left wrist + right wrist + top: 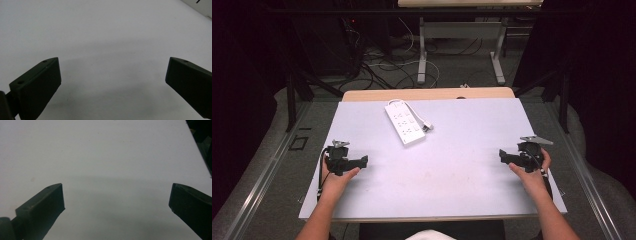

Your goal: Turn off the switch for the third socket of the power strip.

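Observation:
A white power strip [404, 122] lies at an angle on the pale table [452, 165], near the far middle, with a plug [427, 127] by its right side. My left gripper [362, 160] rests low at the table's left side, pointing inward, and my right gripper [502, 155] mirrors it at the right side. In the left gripper view the left gripper [112, 72] stands open over bare table, and a corner of the power strip [200, 5] shows at the top right. In the right gripper view the right gripper [116, 197] is open too, with nothing between its jaws.
A wooden edge [427, 93] borders the table's far side. Beyond it are the legs of another desk [422, 55] and loose cables [382, 65] on the floor. Dark frame bars [291, 100] stand left and right of the table.

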### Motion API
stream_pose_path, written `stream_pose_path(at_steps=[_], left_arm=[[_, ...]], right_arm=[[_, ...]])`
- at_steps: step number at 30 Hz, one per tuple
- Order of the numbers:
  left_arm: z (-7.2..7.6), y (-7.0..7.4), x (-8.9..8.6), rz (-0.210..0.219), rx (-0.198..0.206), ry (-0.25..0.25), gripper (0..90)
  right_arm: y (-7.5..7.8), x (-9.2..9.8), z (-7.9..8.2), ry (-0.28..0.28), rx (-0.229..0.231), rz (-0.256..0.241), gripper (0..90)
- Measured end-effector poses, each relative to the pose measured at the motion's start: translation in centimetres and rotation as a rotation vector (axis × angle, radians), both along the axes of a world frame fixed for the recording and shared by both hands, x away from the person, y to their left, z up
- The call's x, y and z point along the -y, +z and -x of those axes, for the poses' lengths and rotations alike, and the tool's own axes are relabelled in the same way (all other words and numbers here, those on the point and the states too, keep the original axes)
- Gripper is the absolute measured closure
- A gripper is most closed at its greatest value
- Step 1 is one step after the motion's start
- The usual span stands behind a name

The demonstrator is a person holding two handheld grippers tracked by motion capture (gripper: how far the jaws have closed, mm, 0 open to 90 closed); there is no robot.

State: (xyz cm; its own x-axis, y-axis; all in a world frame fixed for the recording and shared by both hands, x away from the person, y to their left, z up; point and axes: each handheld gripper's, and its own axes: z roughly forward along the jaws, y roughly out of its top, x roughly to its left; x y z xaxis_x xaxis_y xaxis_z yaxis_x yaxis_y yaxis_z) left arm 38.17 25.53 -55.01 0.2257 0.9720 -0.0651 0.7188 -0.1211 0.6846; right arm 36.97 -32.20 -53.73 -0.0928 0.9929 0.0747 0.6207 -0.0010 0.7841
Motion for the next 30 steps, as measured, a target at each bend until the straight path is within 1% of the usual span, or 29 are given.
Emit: stream_pose_path(at_steps=[2, 3, 4, 5, 6, 7, 9, 11, 12, 13, 14, 15, 16, 17, 18, 22, 23, 24, 26, 27, 28, 30], left_arm=[[0.3, 0.4, 0.3, 0.008, 0.016, -0.006, 0.0], [0.5, 0.6, 0.4, 0.012, 0.019, -0.010, 0.0], [0.6, 0.7, 0.7, 0.018, 0.033, -0.014, 0.0], [0.8, 1.0, 0.9, 0.012, 0.037, -0.022, 0.0], [0.9, 1.1, 1.1, 0.016, 0.047, -0.026, 0.0], [1.0, 1.3, 1.4, 0.008, 0.042, -0.037, 0.0], [1.2, 1.4, 1.9, 0.005, 0.056, -0.050, 0.0], [1.4, 1.5, 2.4, 0.001, 0.061, -0.066, 0.0], [1.5, 1.6, 2.6, -0.006, 0.051, -0.076, 0.0], [1.5, 1.6, 2.8, -0.002, 0.062, -0.077, 0.0], [1.6, 1.7, 3.0, -0.010, 0.053, -0.087, 0.0], [1.6, 1.7, 3.2, -0.010, 0.058, -0.090, 0.0], [1.7, 1.7, 3.4, -0.011, 0.063, -0.092, 0.0], [1.7, 1.7, 3.5, -0.013, 0.058, -0.100, 0.0], [1.7, 1.7, 3.7, -0.010, 0.067, -0.100, 0.0], [1.9, 1.8, 4.3, -0.009, 0.064, -0.118, 0.0], [1.9, 1.9, 4.4, -0.014, 0.057, -0.126, 0.0], [2.0, 1.9, 4.5, -0.017, 0.063, -0.131, 0.1], [2.1, 1.9, 4.8, -0.022, 0.060, -0.140, 0.2], [2.1, 1.8, 4.9, -0.019, 0.070, -0.140, 0.2], [2.1, 1.9, 5.0, -0.027, 0.059, -0.150, 0.2], [2.2, 1.8, 5.3, -0.021, 0.071, -0.149, 0.4]], right_arm=[[0.1, 0.1, 0.2, 0.011, 0.001, 0.007, 0.0], [0.3, 0.0, 0.6, 0.015, 0.005, 0.005, 0.0], [0.3, 0.0, 0.6, 0.015, 0.005, 0.005, 0.0], [0.4, -0.1, 0.8, 0.026, 0.012, 0.010, 0.0], [0.5, -0.2, 0.8, 0.030, 0.016, 0.017, 0.0], [0.5, -0.2, 0.8, 0.030, 0.016, 0.017, 0.0], [0.5, -0.6, 0.9, 0.032, 0.016, 0.023, 0.0], [0.4, -0.6, 0.9, 0.034, 0.016, 0.031, 0.0], [0.4, -0.7, 0.9, 0.036, 0.003, 0.024, 0.0], [0.4, -0.8, 0.9, 0.041, -0.010, 0.023, 0.0], [0.4, -0.9, 0.9, 0.040, -0.011, 0.025, 0.0], [0.4, -1.0, 1.0, 0.037, -0.016, 0.018, 0.0], [0.4, -1.1, 1.0, 0.038, -0.016, 0.020, 0.0], [0.4, -1.1, 1.0, 0.038, -0.016, 0.020, 0.0], [0.4, -1.1, 1.0, 0.040, -0.016, 0.023, 0.0], [0.3, -1.4, 1.1, 0.051, -0.013, 0.024, 0.0], [0.3, -1.4, 1.2, 0.051, -0.016, 0.023, 0.0], [0.3, -1.5, 1.2, 0.055, -0.016, 0.021, 0.0], [0.3, -1.7, 1.2, 0.063, -0.016, 0.020, 0.0], [0.3, -1.8, 1.2, 0.066, -0.016, 0.019, 0.0], [0.3, -1.9, 1.2, 0.061, -0.018, 0.016, 0.0], [0.2, -2.0, 1.2, 0.073, -0.016, 0.022, 0.0]])
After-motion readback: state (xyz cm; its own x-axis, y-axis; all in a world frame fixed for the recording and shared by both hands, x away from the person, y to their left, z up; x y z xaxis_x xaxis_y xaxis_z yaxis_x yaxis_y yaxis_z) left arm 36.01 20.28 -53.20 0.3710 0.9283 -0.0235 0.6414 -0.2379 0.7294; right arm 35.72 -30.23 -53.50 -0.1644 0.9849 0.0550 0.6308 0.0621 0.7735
